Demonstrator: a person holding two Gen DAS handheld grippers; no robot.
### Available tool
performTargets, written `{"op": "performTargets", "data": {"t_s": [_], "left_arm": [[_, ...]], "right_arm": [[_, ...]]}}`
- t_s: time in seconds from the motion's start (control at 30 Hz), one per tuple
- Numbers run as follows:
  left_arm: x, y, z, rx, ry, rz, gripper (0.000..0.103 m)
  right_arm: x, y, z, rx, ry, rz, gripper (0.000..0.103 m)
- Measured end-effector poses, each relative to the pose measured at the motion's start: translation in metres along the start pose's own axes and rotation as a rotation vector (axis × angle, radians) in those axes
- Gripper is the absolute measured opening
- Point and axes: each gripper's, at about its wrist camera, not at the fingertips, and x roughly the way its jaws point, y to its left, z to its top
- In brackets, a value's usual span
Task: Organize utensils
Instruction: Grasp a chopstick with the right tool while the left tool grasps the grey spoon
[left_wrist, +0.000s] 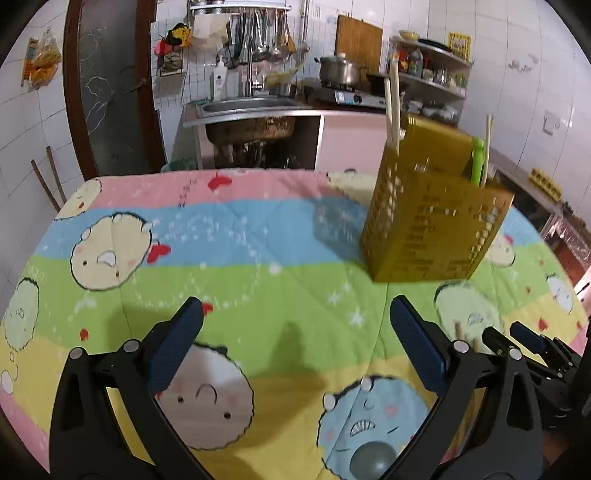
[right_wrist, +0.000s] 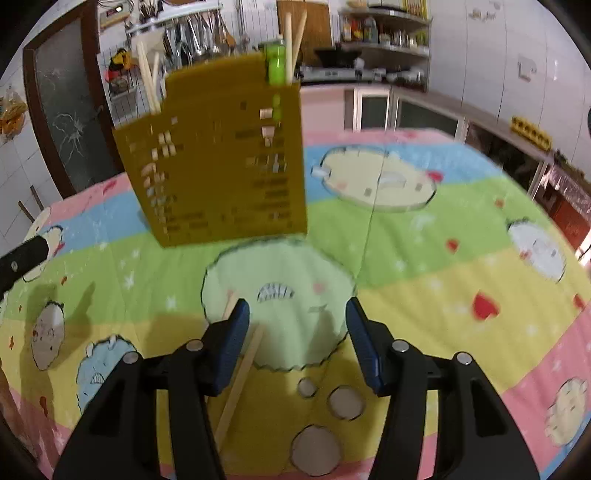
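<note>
While the chopsticks (right_wrist: 242, 365) lie loose on the counter (right_wrist: 424, 295) just under the right gripper (right_wrist: 297, 341), at about 7 o'clock from its spread fingers, the gripper should probably centre over them and close squarely. The yellow utensil basket (right_wrist: 221, 158) stands at 11 o'clock, already holding others. The left gripper (left_wrist: 295, 347) hangs with fingers apart, holding nothing.

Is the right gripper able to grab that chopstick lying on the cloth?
Probably yes. The right gripper is open and holds nothing, and the chopstick lies just inside its left finger, with nothing on top of it. It lies flat on the cloth, so pinching it may be fiddly.
</note>
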Motion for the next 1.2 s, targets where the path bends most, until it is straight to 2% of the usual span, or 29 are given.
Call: {"op": "performTargets", "data": {"t_s": [0.17, 0.3, 0.37, 0.43, 0.57, 0.9, 0.97, 1.1, 1.17, 1.2], "left_arm": [[0.006, -0.009, -0.013, 0.019, 0.039, 0.004, 0.098], [0.006, -0.018, -0.022, 0.021, 0.065, -0.012, 0.098], [0.006, -0.023, -0.028, 0.026, 0.085, -0.014, 0.098], [0.005, -0.026, -0.033, 0.031, 0.102, -0.018, 0.098], [0.003, -0.030, -0.044, 0.031, 0.134, -0.031, 0.098], [-0.006, -0.044, -0.074, 0.042, 0.193, -0.029, 0.096], [-0.008, -0.046, -0.081, 0.048, 0.204, -0.033, 0.093], [-0.005, -0.048, -0.096, 0.032, 0.251, -0.030, 0.077], [-0.007, -0.049, -0.100, 0.035, 0.227, -0.018, 0.075], [-0.008, -0.050, -0.100, 0.038, 0.221, -0.013, 0.070]], "right_arm": [[0.013, 0.013, -0.004, -0.016, 0.073, -0.020, 0.041], [0.013, 0.022, -0.007, -0.023, 0.093, -0.031, 0.031], [0.013, 0.026, -0.008, -0.048, 0.091, -0.018, 0.020], [0.010, 0.028, -0.009, -0.080, 0.087, -0.006, 0.013], [0.005, 0.016, -0.008, -0.064, 0.089, 0.063, 0.007], [-0.015, -0.008, -0.027, -0.072, 0.068, 0.060, 0.007], [-0.015, -0.012, -0.029, -0.075, 0.065, 0.066, 0.007], [-0.023, -0.016, -0.038, -0.080, 0.033, 0.066, 0.007], [-0.024, -0.020, -0.042, -0.065, 0.023, 0.077, 0.007], [-0.023, -0.023, -0.042, -0.058, 0.021, 0.082, 0.008]]}}
